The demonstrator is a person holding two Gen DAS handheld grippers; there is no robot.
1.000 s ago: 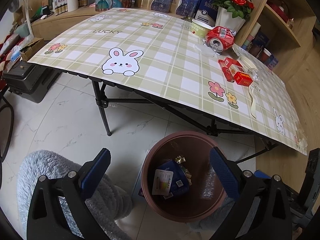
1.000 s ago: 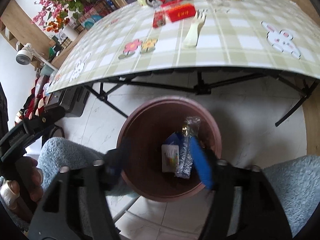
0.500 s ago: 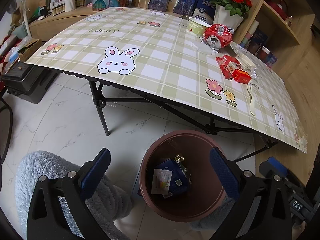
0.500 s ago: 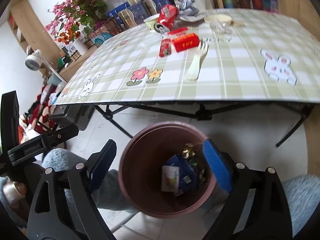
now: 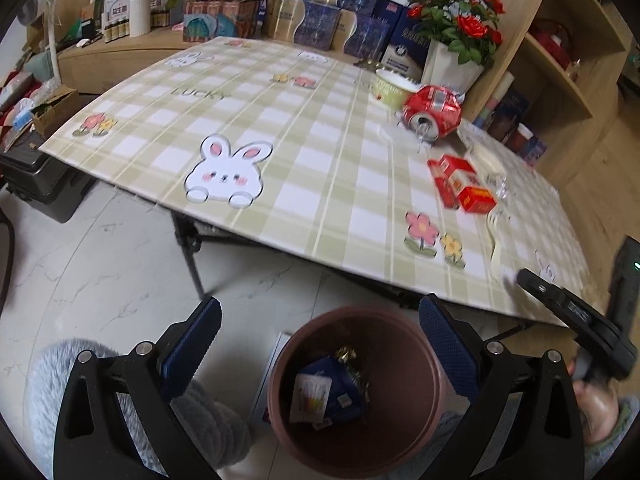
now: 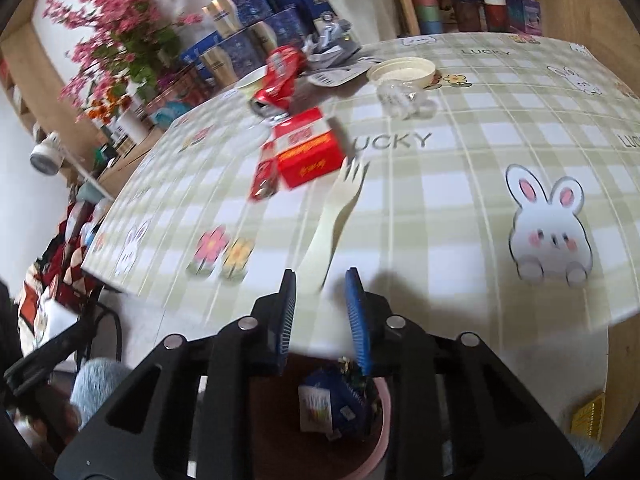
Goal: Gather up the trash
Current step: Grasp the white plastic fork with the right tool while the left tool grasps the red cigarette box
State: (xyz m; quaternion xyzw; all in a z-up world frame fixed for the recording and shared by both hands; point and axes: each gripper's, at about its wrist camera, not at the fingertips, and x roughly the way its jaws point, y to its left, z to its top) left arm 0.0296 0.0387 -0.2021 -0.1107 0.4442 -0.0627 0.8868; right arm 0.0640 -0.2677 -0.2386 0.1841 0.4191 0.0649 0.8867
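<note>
A: What's on the green-checked bunny-print desk [image 6: 460, 184]?
B: A cream plastic fork [image 6: 334, 216], beside a red cardboard box [image 6: 310, 152].
A: The tools?
B: Right tool [image 6: 321, 282] narrow at the fork's handle, touching unclear; left tool [image 5: 320, 334] wide above the brown round bin [image 5: 400, 432].

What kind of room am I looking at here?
Probably a lived-in home room. A folding table with a bunny-print cloth holds snack litter like a crushed red can, wooden shelves and potted roses stand behind, and a brown trash bin sits on the marble-look floor.
</note>
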